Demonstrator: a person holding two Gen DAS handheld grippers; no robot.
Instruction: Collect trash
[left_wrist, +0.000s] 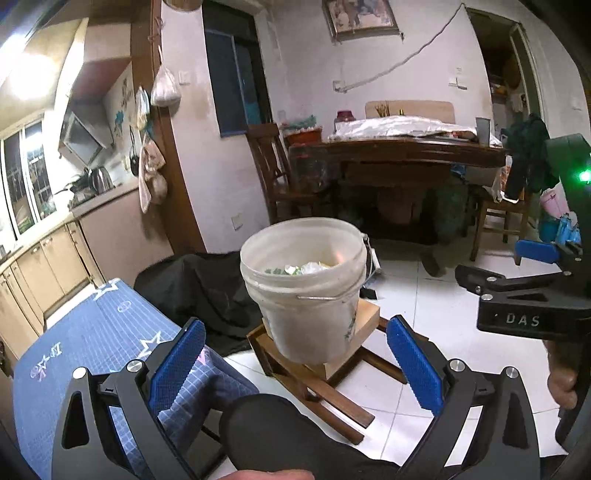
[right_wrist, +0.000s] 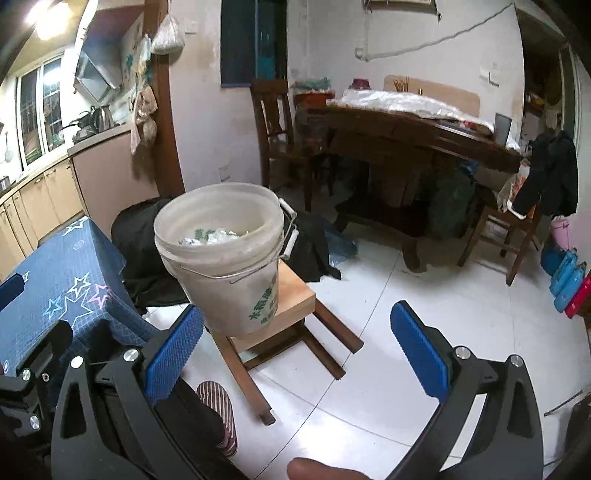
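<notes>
We hold both hand-held grippers wide apart & empty, left (left_wrist: 295, 365), right (right_wrist: 295, 354), facing a white bucket (left_wrist: 304, 284) w/ trash inside, standing on a wooden stool (left_wrist: 365, 315) beside a blue-clothed tabletop (left_wrist: 92, 332).

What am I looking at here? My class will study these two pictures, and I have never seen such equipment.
A person holds a hand-held gripper in each hand, each carrying a camera looking forward between its blue fingers. One picture comes from the left hand-held gripper, the other from the right hand-held gripper. Both are open and hold nothing. Ahead, a white bucket with trash inside stands on a low wooden stool. Beside it is a table under a blue star-patterned cloth.
</notes>
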